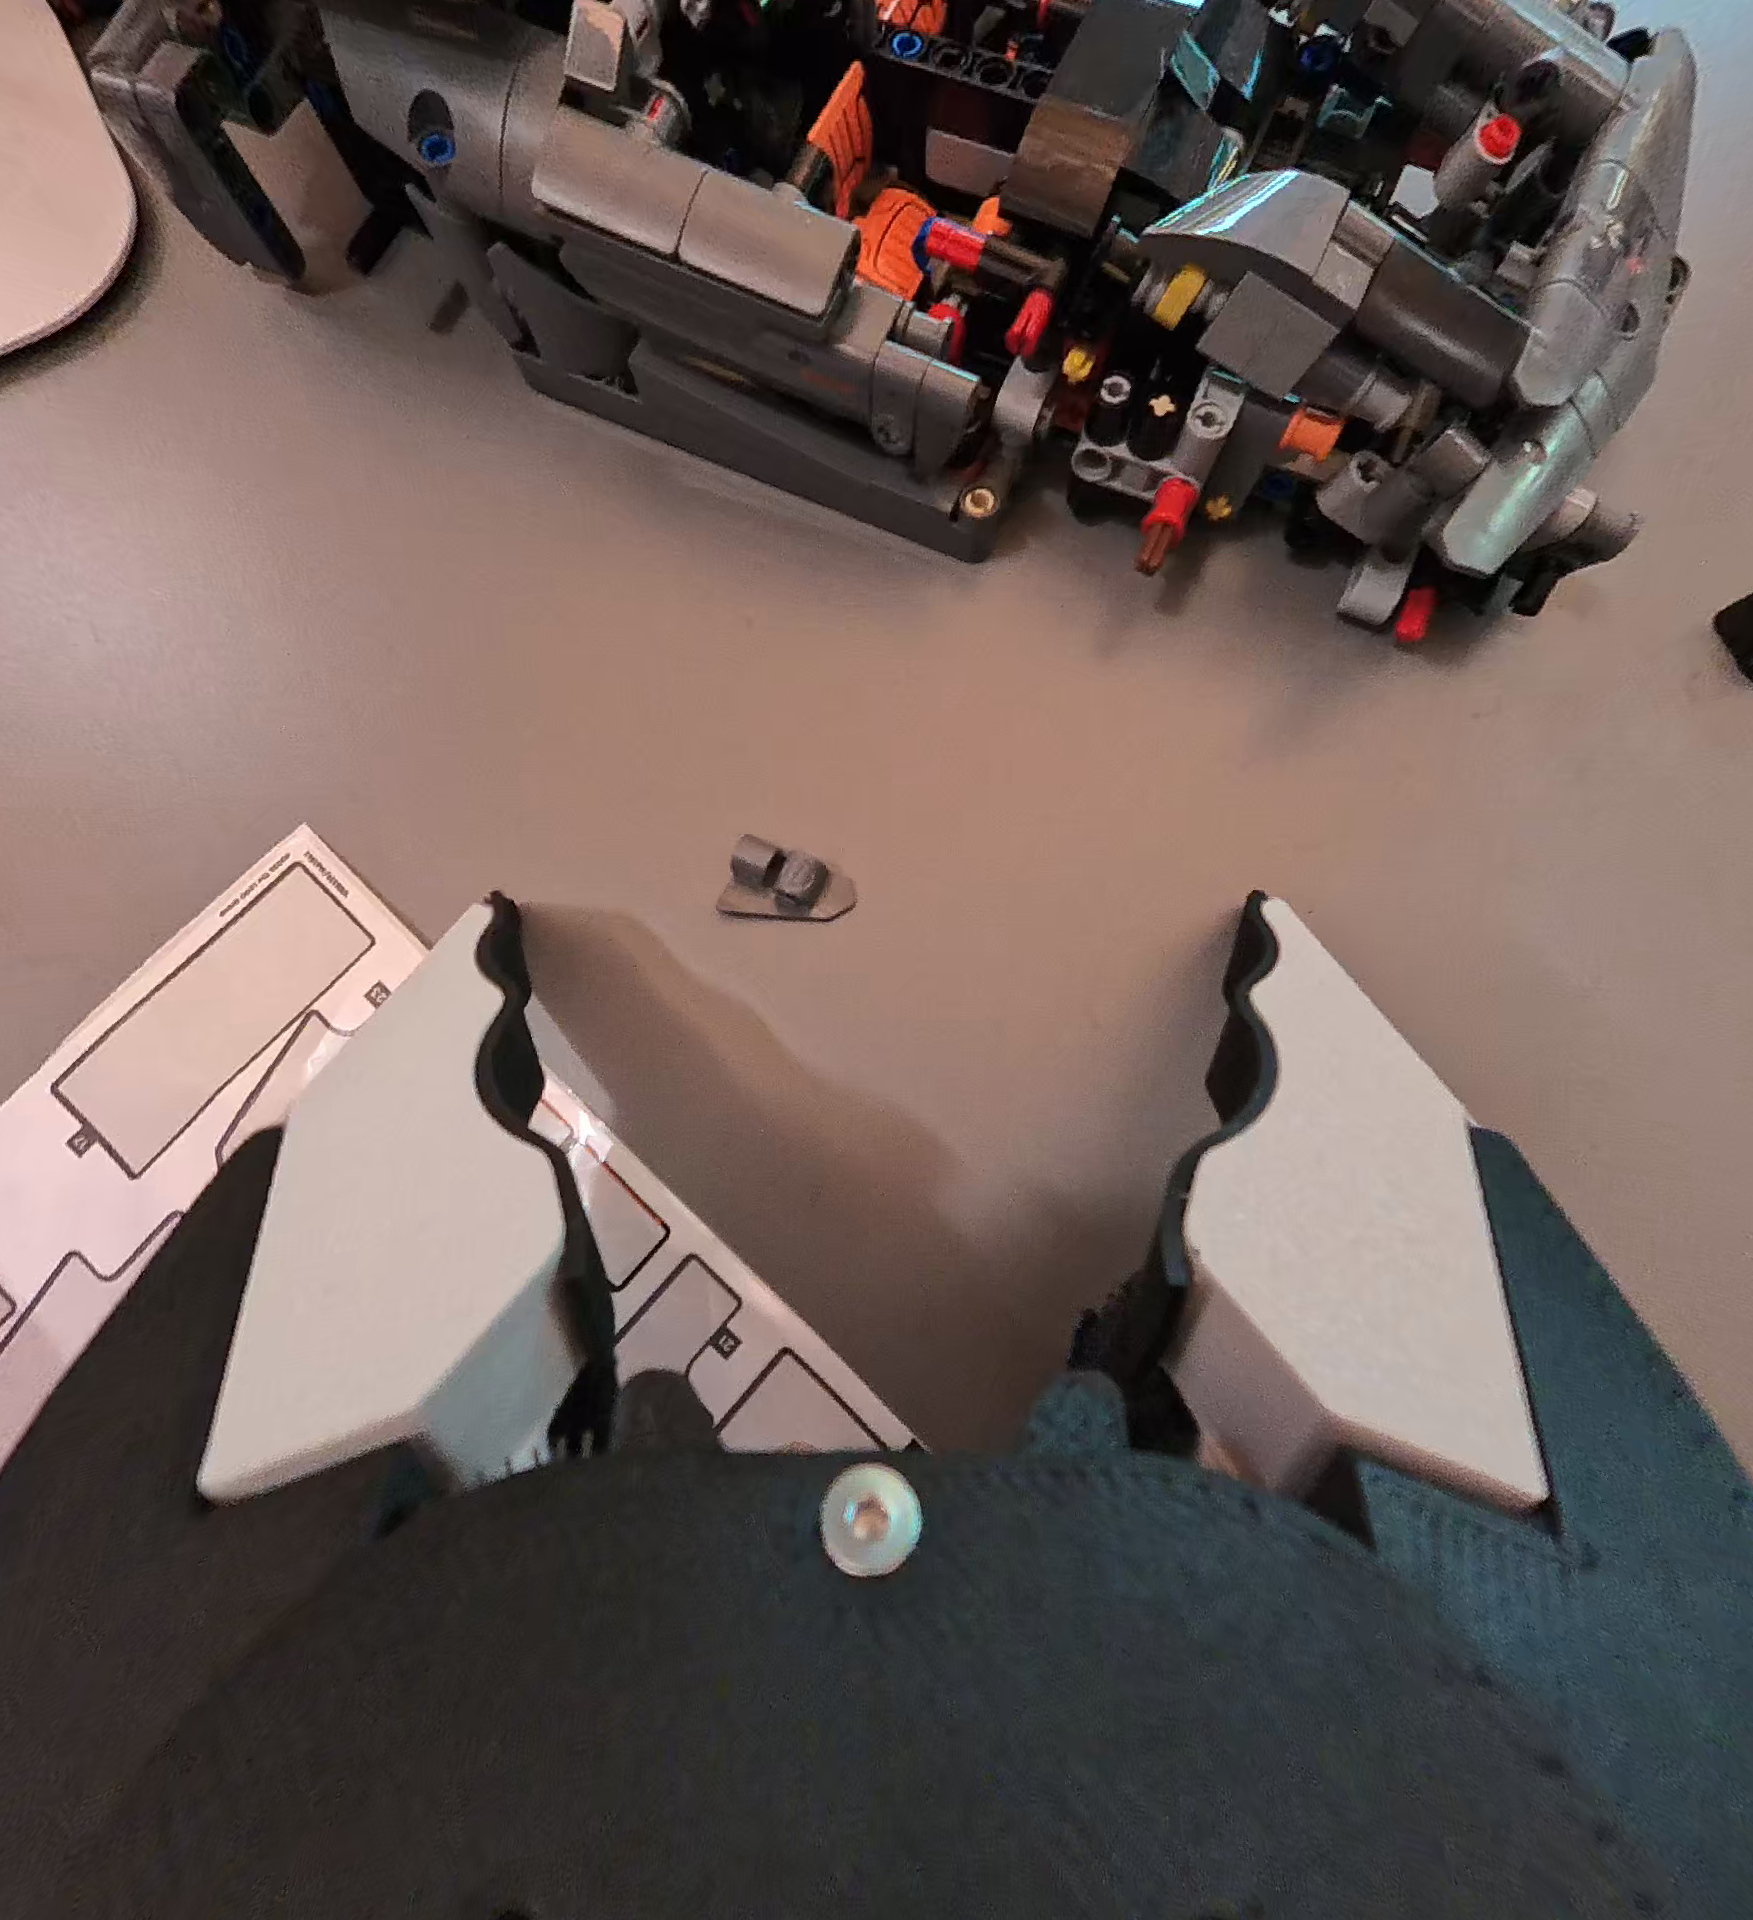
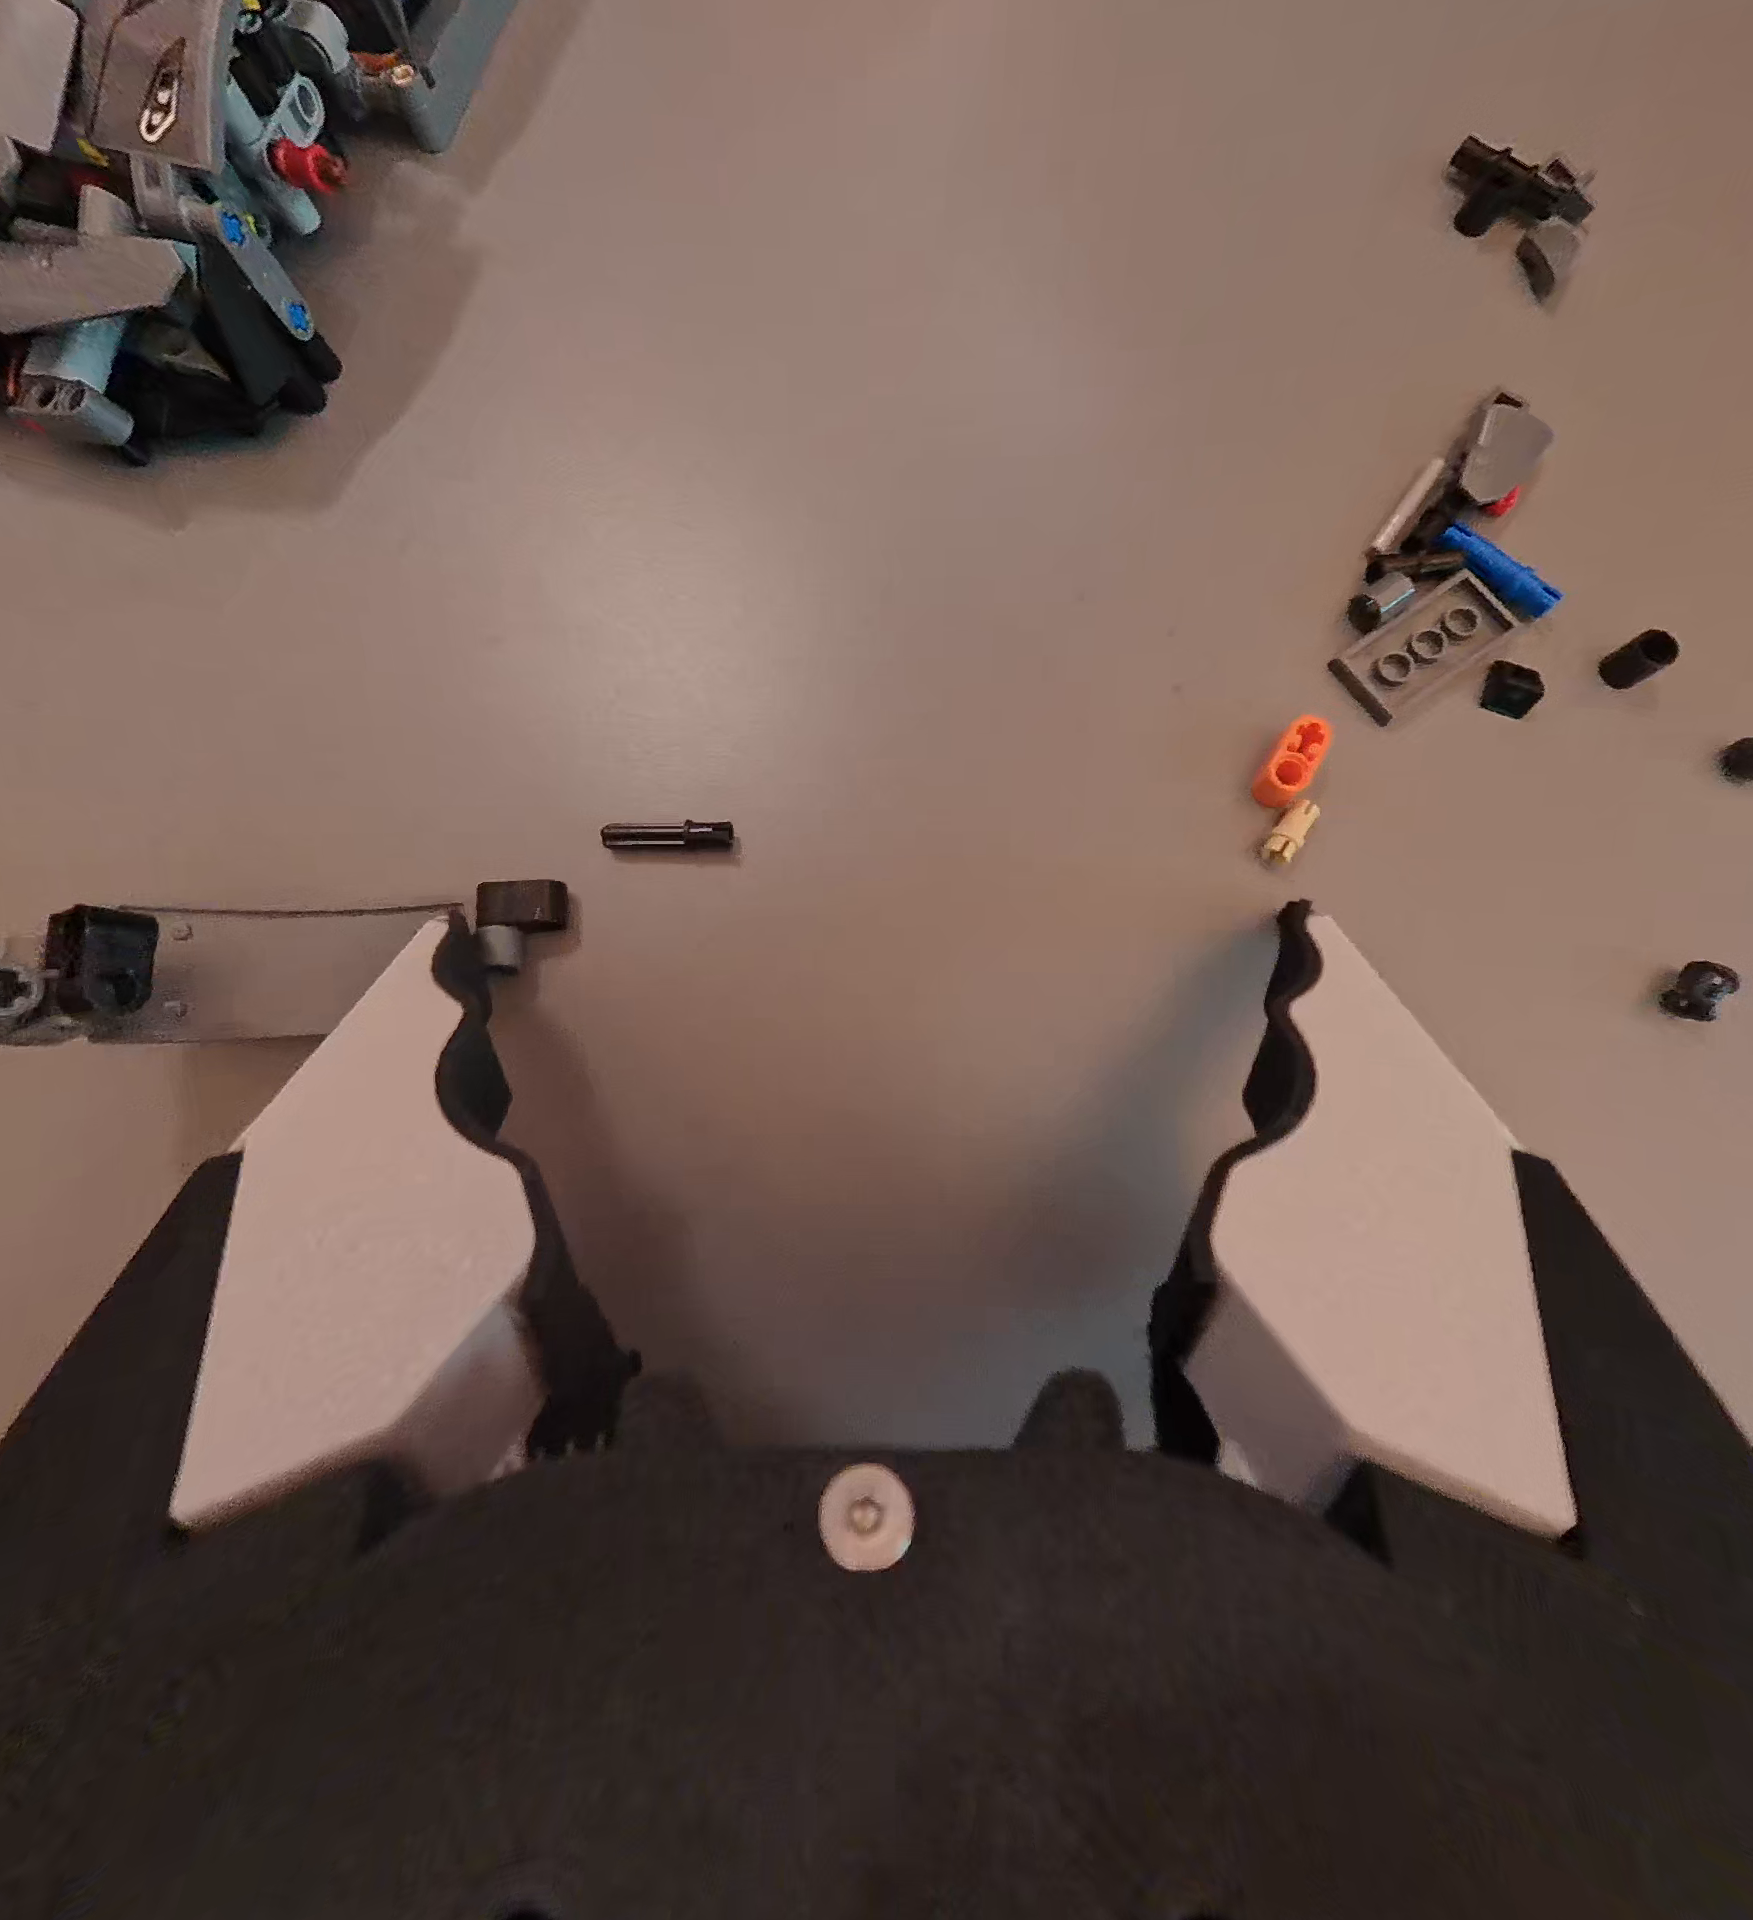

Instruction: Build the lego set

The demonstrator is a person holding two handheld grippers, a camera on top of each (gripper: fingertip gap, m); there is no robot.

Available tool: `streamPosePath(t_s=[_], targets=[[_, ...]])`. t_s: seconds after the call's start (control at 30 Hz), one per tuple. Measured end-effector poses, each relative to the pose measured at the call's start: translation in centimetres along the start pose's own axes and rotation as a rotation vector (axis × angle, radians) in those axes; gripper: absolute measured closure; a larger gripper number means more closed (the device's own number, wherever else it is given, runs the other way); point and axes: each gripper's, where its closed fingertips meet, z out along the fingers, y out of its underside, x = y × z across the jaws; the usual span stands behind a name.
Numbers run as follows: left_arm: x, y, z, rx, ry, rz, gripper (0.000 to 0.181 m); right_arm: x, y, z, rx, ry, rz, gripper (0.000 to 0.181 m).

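Ahead of the left gripper (image 1: 877, 904), spread wide and empty, lies a small grey piece (image 1: 787, 881); the lego model (image 1: 851, 260) stands beyond. Right gripper (image 2: 872, 909) — likewise wide, empty — faces a black pin (image 2: 666, 835). Straddle each part squarely before closing.

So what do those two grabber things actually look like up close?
Both match: the left hand-held gripper and right hand-held gripper each have a rough black body, a silver screw at centre, and two pale wedge-shaped fingers with wavy black pads.
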Motion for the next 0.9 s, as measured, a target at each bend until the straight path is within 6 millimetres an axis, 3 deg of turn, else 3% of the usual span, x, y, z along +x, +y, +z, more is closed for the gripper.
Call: streamPosePath(t_s=[0.17,0.3,0.9], targets=[[-1.6,0.4,-0.3,-0.006,-0.113,-0.034,0.023,1.1,0.1,0.1,-0.009,0.054,0.06,0.034],[-1.4,1.2,-0.4,-0.038,-0.094,-0.111,0.025,1.4,0.2,0.1,-0.011,0.07,0.071,0.032],[-1.5,1.3,-0.4,-0.04,-0.095,-0.112,0.023,1.3,0.2,0.3,-0.022,0.066,0.062,0.026]])
